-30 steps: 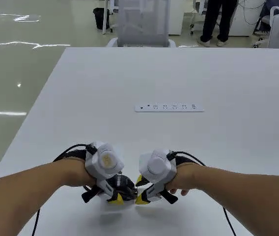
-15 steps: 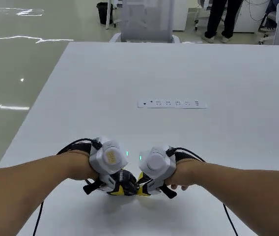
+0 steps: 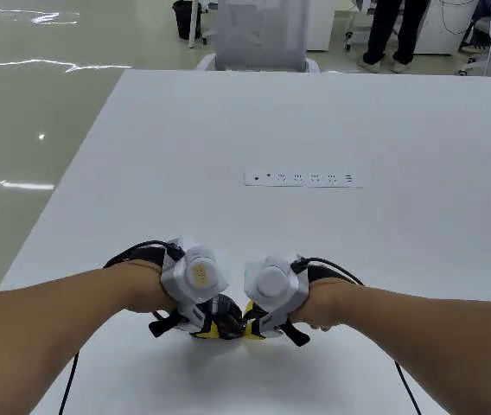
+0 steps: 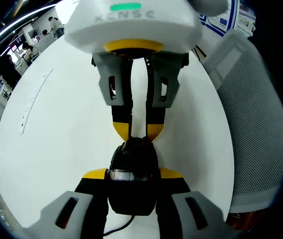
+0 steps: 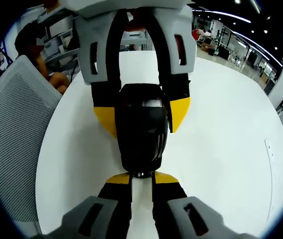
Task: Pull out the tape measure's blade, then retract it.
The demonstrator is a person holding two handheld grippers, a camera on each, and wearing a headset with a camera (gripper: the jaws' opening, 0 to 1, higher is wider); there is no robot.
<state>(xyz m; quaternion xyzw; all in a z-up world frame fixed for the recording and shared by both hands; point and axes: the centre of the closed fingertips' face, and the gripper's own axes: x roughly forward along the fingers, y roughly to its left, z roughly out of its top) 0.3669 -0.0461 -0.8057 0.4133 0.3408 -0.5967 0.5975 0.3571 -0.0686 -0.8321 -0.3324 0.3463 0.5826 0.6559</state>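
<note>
The black tape measure [image 3: 227,310] [image 4: 132,172] [image 5: 141,132] hovers just above the white table [image 3: 315,121] near its front edge. My left gripper [image 3: 212,328] [image 4: 133,174] is shut on the case's sides, with yellow pads on both flanks. Facing it nose to nose, my right gripper [image 3: 249,328] [image 5: 142,178] is shut on the blade's tip at the mouth of the case. From the left gripper view, the right gripper [image 4: 134,132] comes in from the top with its jaws almost together. No length of blade shows between the grippers.
A white power strip [image 3: 302,180] lies mid-table, well beyond the grippers. A mesh chair [image 4: 251,124] [image 5: 17,139] stands close behind the near table edge. Another chair [image 3: 258,35] stands at the far end, and a person [image 3: 384,26] stands further back. Black cables [image 3: 133,255] trail from both grippers.
The two grippers have drawn together until their yellow tips meet, closing the small gap seen a second ago. The head camera has tilted slightly.
</note>
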